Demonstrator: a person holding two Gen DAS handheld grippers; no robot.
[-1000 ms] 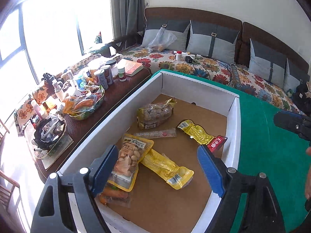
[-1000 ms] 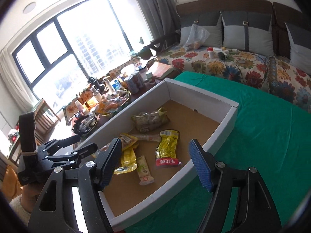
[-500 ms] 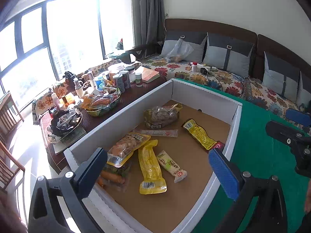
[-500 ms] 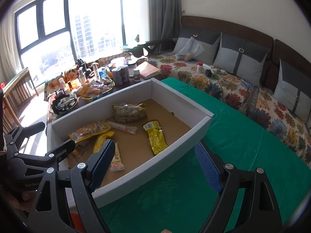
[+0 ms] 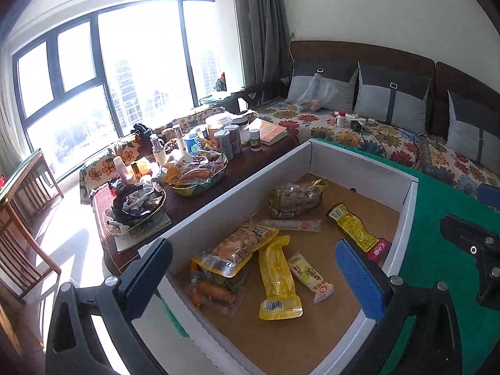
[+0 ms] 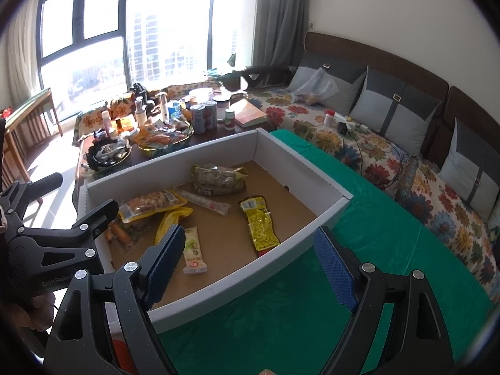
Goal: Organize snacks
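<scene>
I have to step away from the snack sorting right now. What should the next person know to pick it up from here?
Left gripper: open, holding nothing, above the near end of the white box.
Right gripper: open, holding nothing, over the box's near wall and the green cloth.
Both jaws have just been opening.
Seven snack packs lie loose on the box floor, among them the nut bag and the long yellow pack.
More snacks sit in the basket on the side table.
Left: sorting not visibly finished.
</scene>
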